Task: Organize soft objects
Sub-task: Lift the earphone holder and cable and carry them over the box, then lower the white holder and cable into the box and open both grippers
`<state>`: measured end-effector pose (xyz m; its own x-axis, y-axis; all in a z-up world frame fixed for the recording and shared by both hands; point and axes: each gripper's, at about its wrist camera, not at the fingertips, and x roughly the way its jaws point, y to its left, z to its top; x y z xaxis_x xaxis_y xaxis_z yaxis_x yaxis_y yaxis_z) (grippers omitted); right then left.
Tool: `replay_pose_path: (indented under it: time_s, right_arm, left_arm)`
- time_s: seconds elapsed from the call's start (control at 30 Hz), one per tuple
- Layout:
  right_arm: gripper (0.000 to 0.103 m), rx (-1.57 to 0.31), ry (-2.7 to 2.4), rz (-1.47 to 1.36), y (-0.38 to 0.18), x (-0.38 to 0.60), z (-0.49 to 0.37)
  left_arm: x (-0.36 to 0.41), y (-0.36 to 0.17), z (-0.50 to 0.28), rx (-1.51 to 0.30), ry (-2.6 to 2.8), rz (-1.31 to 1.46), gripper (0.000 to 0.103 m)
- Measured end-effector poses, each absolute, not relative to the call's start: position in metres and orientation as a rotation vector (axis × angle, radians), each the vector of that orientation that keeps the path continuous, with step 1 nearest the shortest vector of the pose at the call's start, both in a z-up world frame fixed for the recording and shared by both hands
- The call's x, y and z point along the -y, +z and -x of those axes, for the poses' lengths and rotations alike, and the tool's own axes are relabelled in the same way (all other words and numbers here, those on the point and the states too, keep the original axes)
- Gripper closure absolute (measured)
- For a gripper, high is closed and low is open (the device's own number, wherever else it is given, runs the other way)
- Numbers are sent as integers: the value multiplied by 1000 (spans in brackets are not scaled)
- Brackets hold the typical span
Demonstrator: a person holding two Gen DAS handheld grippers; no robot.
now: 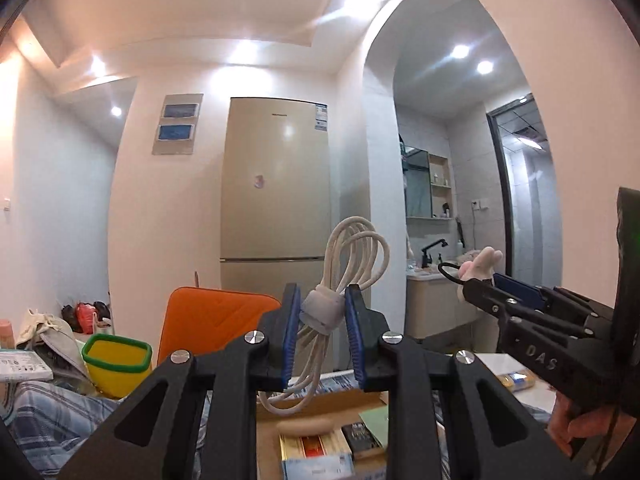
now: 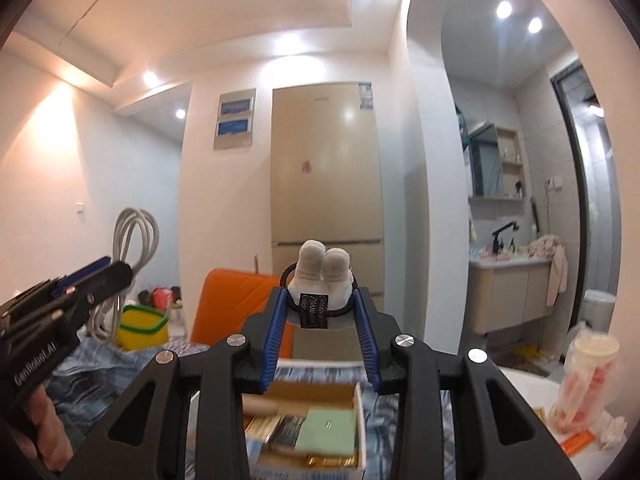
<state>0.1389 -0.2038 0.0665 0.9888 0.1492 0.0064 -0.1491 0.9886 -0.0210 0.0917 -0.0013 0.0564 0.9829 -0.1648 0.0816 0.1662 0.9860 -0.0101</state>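
My left gripper (image 1: 322, 296) is shut on a coiled white cable (image 1: 356, 256), its blue pads pressing the grey strap (image 1: 322, 314) that binds the coil. The cable's loops stand up above the fingers and hang below them. My right gripper (image 2: 320, 295) is shut on a small white plush toy (image 2: 322, 276) that has a black elastic loop and a black tag (image 2: 314, 309). Both grippers point level, side by side, above an open cardboard box (image 2: 358, 408). In the left wrist view the right gripper (image 1: 478, 286) appears at the right with the plush toy (image 1: 482, 264).
The box (image 1: 320, 404) holds packets and a green card. Behind it stand an orange case (image 1: 216, 320) and a yellow bin with a green rim (image 1: 116, 364). A fridge (image 1: 276, 200) faces me. A plastic bottle (image 2: 588, 380) stands on the white table at right.
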Motion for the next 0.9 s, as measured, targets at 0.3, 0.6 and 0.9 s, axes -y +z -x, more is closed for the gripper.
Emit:
replay_pose_path:
  time_s: [0.3, 0.6, 0.9]
  right_arm:
    - [67, -43, 108, -32, 43, 195, -188]
    - [67, -186, 154, -51, 3, 193, -212]
    - [67, -363, 248, -56, -23, 187, -242]
  left_arm:
    - [-7, 36, -123, 76, -74, 56, 82]
    - [-9, -1, -155, -114, -51, 33, 82]
    - [5, -18, -187, -303, -40, -14, 82]
